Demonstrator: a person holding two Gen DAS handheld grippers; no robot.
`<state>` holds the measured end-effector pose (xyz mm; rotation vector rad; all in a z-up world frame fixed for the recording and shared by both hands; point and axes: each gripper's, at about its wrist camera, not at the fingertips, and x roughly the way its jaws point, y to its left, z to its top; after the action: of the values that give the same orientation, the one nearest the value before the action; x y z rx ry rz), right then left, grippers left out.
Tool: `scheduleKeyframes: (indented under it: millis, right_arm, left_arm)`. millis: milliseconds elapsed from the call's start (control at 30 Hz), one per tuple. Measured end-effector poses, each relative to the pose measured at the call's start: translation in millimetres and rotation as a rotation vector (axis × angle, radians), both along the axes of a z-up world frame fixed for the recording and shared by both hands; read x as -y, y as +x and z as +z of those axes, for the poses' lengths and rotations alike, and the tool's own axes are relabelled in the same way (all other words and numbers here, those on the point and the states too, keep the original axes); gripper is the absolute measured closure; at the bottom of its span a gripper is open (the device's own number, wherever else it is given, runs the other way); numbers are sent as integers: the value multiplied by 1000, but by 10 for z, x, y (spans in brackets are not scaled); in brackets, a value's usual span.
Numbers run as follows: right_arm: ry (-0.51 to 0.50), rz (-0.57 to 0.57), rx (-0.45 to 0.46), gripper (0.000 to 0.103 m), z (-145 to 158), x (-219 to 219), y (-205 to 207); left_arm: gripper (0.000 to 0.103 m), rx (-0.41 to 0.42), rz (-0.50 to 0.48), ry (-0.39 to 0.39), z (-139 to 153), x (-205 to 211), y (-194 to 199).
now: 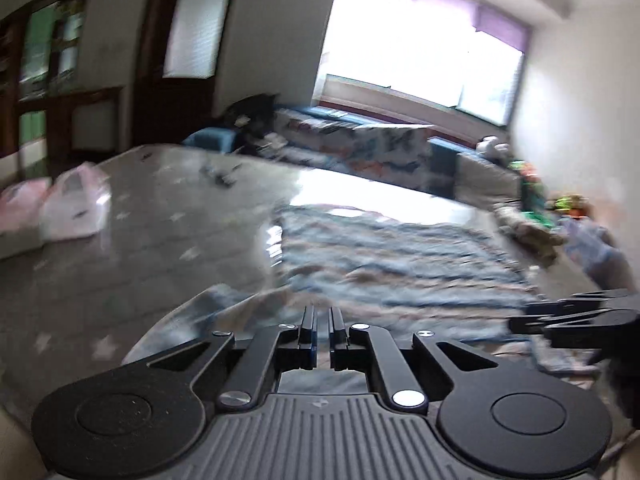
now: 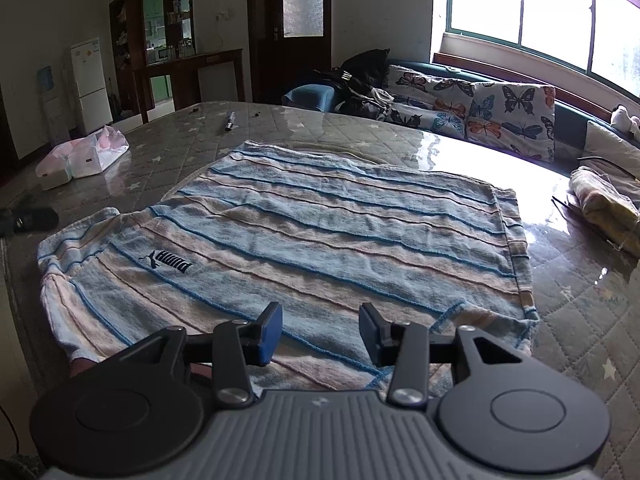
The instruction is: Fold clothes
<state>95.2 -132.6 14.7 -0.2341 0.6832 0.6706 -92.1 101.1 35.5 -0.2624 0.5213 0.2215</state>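
My left gripper is pressed together, seemingly pinching the near hem of the blue-and-pink striped knit shirt; my right gripper hangs spread above it. Next—grip, then fold over the quilted table.

Left wrist view: heavy motion blur throughout. Striped shirt ahead of left gripper reads as smeared bands only; no logo legible. Fabric at the closed fingertips is indistinct; whether it is pinched cannot be told. Right gripper cut off by right edge, jaw state unreadable there. Bright items far right of it unidentifiable.

Right wrist view: shirt's near hem hidden behind gripper body. Folded cloth cut by right edge.
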Motion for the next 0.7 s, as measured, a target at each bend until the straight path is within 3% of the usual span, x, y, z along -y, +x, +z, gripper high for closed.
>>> scheduleKeyframes:
  millis: [167, 300, 433, 633, 700]
  right_arm:
    - [-4, 7, -6, 57, -29, -29, 5]
    - [-4, 13, -12, 57, -46, -50, 2]
    - [-4, 14, -16, 56, -57, -60, 3]
    - [-3, 9, -21, 56, -69, -62, 6]
    - [-1, 10, -21, 56, -71, -61, -3]
  left_arm:
    - [93, -79, 193, -24, -150, -253, -95]
    - [66, -104, 333, 2, -226, -393, -172]
    - [56, -114, 410, 33, -245, -440, -214]
    - [59, -151, 419, -45, -341, -565, -170]
    - [73, -148, 422, -70, -357, -585, -173]
